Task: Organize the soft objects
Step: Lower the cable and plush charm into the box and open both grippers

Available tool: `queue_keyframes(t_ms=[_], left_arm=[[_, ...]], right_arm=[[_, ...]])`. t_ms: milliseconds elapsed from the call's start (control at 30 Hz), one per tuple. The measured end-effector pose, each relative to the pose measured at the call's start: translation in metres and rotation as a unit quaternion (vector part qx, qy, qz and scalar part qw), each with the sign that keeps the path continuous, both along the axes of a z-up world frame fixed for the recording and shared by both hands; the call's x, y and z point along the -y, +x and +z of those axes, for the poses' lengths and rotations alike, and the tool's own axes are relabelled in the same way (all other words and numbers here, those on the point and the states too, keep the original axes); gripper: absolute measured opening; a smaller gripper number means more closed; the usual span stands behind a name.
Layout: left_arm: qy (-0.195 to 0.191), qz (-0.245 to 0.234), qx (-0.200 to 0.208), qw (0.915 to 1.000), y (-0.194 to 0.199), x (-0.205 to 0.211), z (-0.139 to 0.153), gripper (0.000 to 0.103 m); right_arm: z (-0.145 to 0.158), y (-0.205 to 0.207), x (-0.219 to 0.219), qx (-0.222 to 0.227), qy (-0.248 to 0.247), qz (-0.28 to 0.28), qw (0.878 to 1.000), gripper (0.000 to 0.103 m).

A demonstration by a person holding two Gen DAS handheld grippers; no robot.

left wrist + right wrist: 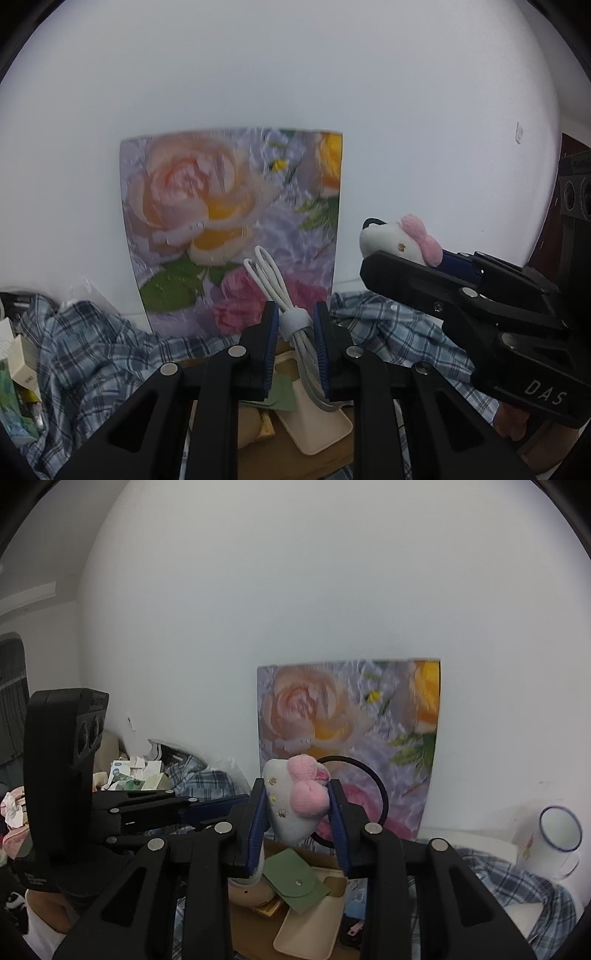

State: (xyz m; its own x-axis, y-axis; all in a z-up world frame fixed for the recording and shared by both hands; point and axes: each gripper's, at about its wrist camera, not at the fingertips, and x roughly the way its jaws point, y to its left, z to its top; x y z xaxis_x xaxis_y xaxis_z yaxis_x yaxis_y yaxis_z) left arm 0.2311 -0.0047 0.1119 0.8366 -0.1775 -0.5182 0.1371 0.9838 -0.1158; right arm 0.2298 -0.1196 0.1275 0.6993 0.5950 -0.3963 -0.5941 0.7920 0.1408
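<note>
While the left gripper (295,325) holds a coiled white cable (291,314) clamped between its blue-padded fingers (271,332), the right gripper (297,812) grips a white plush toy with a pink bow (297,801) between its own fingers (258,819). A pale strap binds the cable where the pads press it, and its looped end rises in front of the floral picture (229,229) that leans against the white wall. Seen from the left wrist, the right gripper (373,258) sits to the right of the picture, with the toy (399,240) poking out of its tips. A black hair-tie loop (373,794) hangs from the toy, in front of the picture's (351,720) lower part. Below the picture, blue plaid cloth (92,350) lies crumpled across the surface. In front of it rest a cream phone case (314,923) and a green snap pouch (295,884). To the right of the picture stands a white mug with a blue rim (554,838).
</note>
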Motion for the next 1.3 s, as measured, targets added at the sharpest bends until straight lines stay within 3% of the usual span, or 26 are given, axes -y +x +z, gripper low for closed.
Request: queue_keyframes(t_ms=[133, 267, 700, 733, 767, 833, 867, 933, 967, 1033, 1300], left_arm=[[-0.011, 0.005, -0.029, 0.9995, 0.014, -0.004, -0.019, 0.020], [-0.018, 0.004, -0.057, 0.9982, 0.027, -0.007, -0.036, 0.020], [-0.003, -0.001, -0.127, 0.9919, 0.050, -0.003, -0.082, 0.020], [-0.002, -0.002, -0.126, 0.9920, 0.050, -0.002, -0.081, 0.020], [-0.003, -0.003, -0.125, 0.9921, 0.050, -0.001, -0.080, 0.020], [-0.009, -0.006, -0.118, 0.9930, 0.049, -0.001, -0.076, 0.021], [-0.012, -0.003, -0.112, 0.9937, 0.050, -0.002, -0.074, 0.027], [-0.008, 0.007, -0.109, 0.9940, 0.050, -0.002, -0.071, 0.069], [-0.001, 0.014, -0.104, 0.9944, 0.049, -0.001, -0.069, 0.101], [0.014, 0.033, -0.085, 0.9957, 0.046, -0.002, -0.065, 0.103], [0.032, 0.048, -0.076, 0.9954, 0.042, -0.006, -0.058, 0.103]], right_arm=[[-0.024, 0.020, 0.004, -0.044, 0.040, 0.024, 0.998, 0.031], [-0.051, 0.039, 0.004, -0.088, 0.045, 0.022, 0.995, 0.031], [-0.101, 0.062, 0.000, -0.160, 0.015, 0.004, 0.987, 0.032], [-0.101, 0.063, 0.000, -0.162, 0.015, 0.003, 0.987, 0.037], [-0.102, 0.063, 0.000, -0.165, 0.015, 0.000, 0.986, 0.052], [-0.099, 0.062, 0.002, -0.164, 0.018, -0.005, 0.986, 0.071], [-0.097, 0.061, 0.003, -0.159, 0.023, -0.005, 0.987, 0.074], [-0.093, 0.059, 0.006, -0.155, 0.031, -0.005, 0.987, 0.081], [-0.092, 0.059, 0.006, -0.154, 0.033, -0.007, 0.987, 0.092], [-0.090, 0.059, 0.010, -0.155, 0.050, -0.006, 0.987, 0.102], [-0.085, 0.060, 0.014, -0.151, 0.043, -0.017, 0.988, 0.102]])
